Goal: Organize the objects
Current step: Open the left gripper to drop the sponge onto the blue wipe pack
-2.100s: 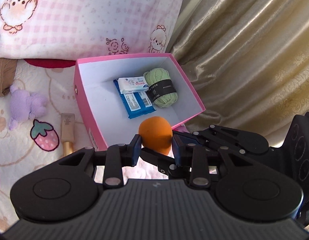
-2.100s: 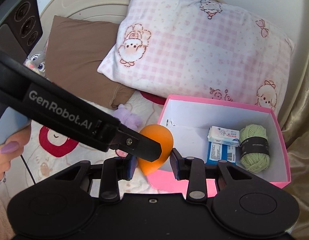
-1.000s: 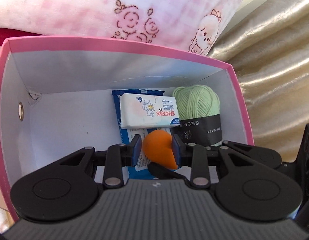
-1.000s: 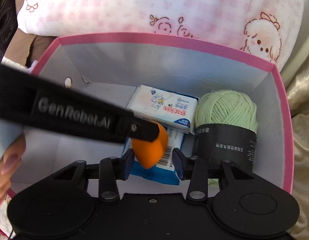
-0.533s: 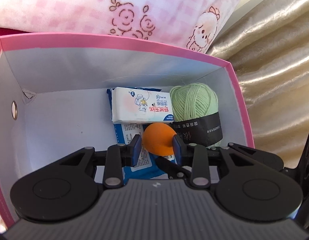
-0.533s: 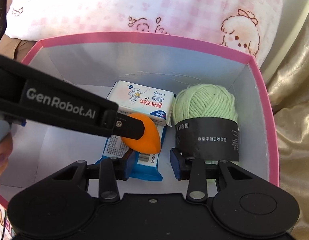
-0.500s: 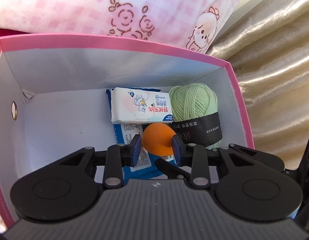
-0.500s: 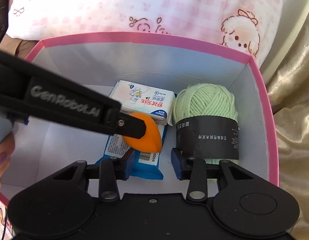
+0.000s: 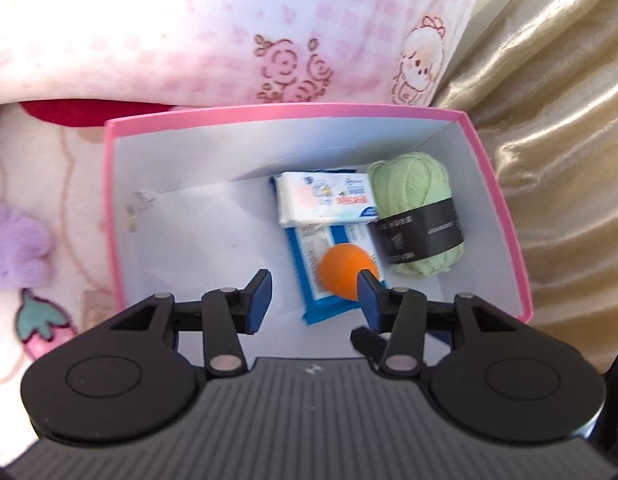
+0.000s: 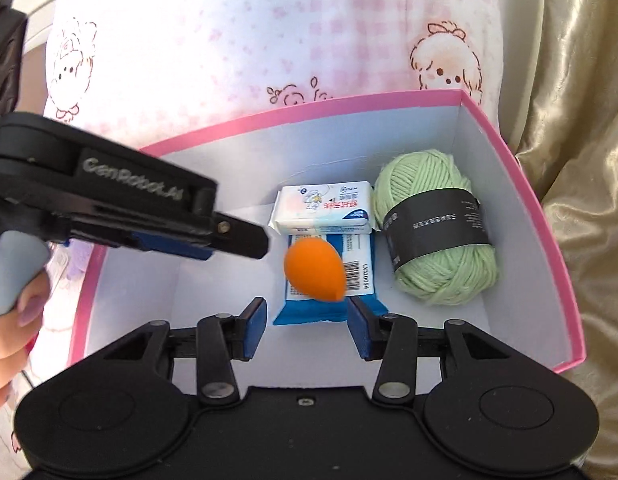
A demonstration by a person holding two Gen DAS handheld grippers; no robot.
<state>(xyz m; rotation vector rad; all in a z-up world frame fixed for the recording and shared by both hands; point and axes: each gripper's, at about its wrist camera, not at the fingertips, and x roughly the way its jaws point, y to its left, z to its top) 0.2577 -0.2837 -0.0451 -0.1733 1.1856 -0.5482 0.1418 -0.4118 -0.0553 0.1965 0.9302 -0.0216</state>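
Both sets of jaws are opening and grip nothing. Between the pads of the left gripper (image 9: 311, 298) the orange sponge (image 9: 347, 276) shows just above its right pad, free of both, lying on the blue packet (image 9: 309, 276) low in the middle of the pink box (image 9: 109, 216). From the right gripper (image 10: 307, 328), the teardrop's long axis runs upper left to lower right, its narrow tip pointing lower right.
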